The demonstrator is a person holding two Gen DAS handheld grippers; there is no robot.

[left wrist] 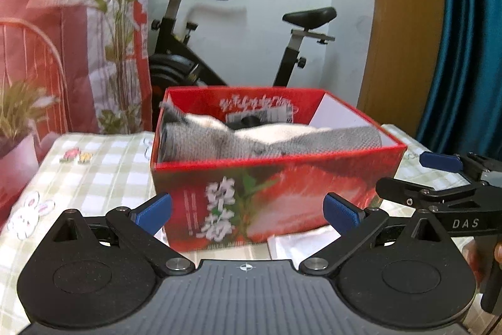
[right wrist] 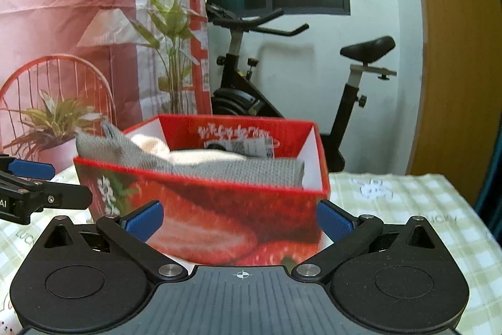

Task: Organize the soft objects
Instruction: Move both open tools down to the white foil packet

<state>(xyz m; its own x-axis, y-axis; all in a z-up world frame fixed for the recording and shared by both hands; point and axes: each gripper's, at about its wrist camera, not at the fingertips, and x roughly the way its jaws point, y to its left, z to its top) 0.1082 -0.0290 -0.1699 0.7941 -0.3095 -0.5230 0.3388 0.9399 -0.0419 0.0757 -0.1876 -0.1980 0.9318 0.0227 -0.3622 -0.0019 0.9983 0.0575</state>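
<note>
A red strawberry-print box (left wrist: 313, 200) stands on the checked tablecloth, and it also shows in the right wrist view (right wrist: 219, 218). Inside lie grey knitted cloth (left wrist: 329, 140) and a cream soft piece (left wrist: 276, 132); both show in the right wrist view too, the grey cloth (right wrist: 244, 171) and the cream piece (right wrist: 200, 154). My left gripper (left wrist: 248, 211) is open and empty, just in front of the box. My right gripper (right wrist: 240, 220) is open and empty, close to the box's front wall. The right gripper also appears in the left wrist view (left wrist: 439, 178).
The table carries a green-checked cloth (left wrist: 94, 165). A potted plant (right wrist: 53, 127) and a red wire chair (right wrist: 62, 77) stand at the left. An exercise bike (right wrist: 313, 90) stands behind the table. A wooden panel (right wrist: 455, 52) and a blue curtain (left wrist: 464, 36) are at the right.
</note>
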